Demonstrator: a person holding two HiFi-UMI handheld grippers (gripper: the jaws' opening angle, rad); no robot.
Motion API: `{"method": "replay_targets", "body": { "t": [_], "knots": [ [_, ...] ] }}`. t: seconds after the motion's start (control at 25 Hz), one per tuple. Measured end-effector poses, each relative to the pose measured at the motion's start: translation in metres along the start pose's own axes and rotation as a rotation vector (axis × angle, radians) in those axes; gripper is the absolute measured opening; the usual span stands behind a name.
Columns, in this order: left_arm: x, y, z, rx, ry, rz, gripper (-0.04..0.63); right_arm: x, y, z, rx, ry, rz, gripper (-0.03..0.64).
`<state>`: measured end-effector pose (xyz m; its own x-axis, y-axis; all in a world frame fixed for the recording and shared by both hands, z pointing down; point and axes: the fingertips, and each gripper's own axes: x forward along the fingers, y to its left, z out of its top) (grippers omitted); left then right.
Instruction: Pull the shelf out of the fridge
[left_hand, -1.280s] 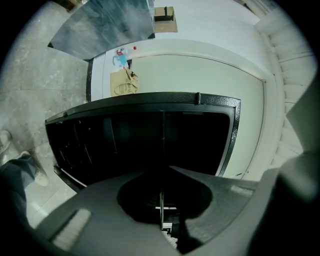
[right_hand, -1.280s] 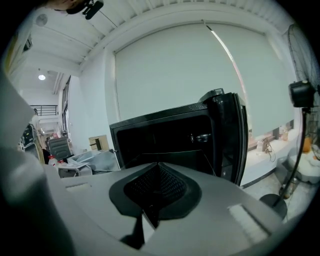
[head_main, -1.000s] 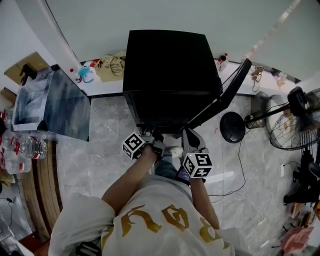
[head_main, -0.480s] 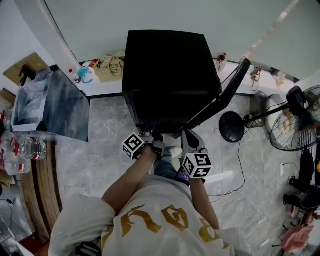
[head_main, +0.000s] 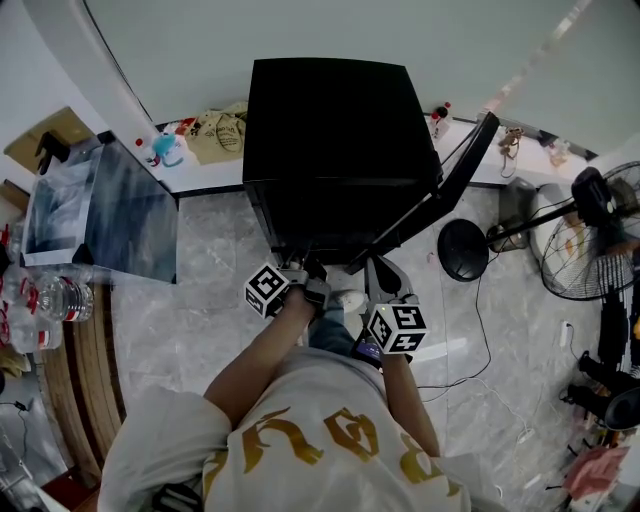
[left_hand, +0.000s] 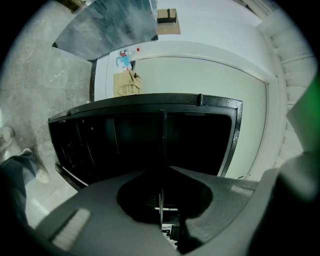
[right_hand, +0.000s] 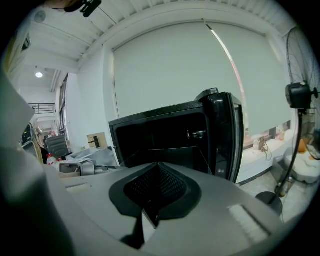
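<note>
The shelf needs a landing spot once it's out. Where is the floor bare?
Bare marble floor lies left of the fridge, between it and the grey box. Right of the open door it is crowded: round fan base, cables, standing fan.

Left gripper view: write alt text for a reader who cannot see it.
The left gripper has its jaws shut on the thin front edge of a glass shelf, seen edge-on, that runs into an open black fridge. The picture is turned sideways, with the marble floor at the left.
</note>
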<state>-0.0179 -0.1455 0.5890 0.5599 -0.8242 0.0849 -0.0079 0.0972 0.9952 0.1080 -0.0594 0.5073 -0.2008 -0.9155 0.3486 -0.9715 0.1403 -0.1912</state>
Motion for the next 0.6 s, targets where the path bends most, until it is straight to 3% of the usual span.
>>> {"method": "replay_targets", "body": {
  "t": [0.6],
  "knots": [
    [-0.0032,0.0016,0.0010,-0.017,0.005,0.012,0.025,-0.0032,0.0010,0.0042,0.033,-0.013,-0.008,0.021]
  ]
}}
